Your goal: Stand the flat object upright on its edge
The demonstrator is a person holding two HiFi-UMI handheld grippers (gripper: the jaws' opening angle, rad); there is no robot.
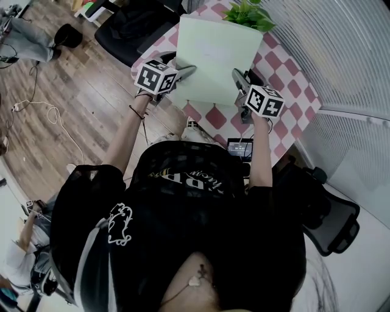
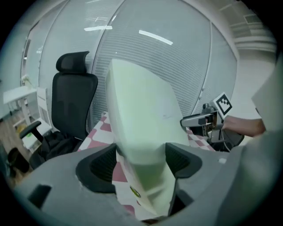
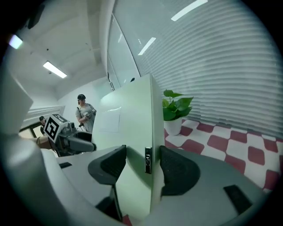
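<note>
While the pale green board (image 1: 214,58) shows at upper centre, left tool (image 1: 181,76) and right tool (image 1: 239,82) each clamp one side edge.

Wood-plank floor (image 1: 73,91) strewn with loose white cables (image 1: 52,116) – a red-and-white checked surface (image 1: 286,79) runs along slatted blinds (image 1: 329,42), a potted plant (image 1: 250,15) on it, black office chair (image 1: 131,27) beside, strip lights (image 3: 55,69) overhead

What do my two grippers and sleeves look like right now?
The left gripper and right gripper are grey-bodied, each carrying a white cube with black square markers; pads are black. The person wears a black short-sleeved shirt with white print and a dark left wristband.
</note>
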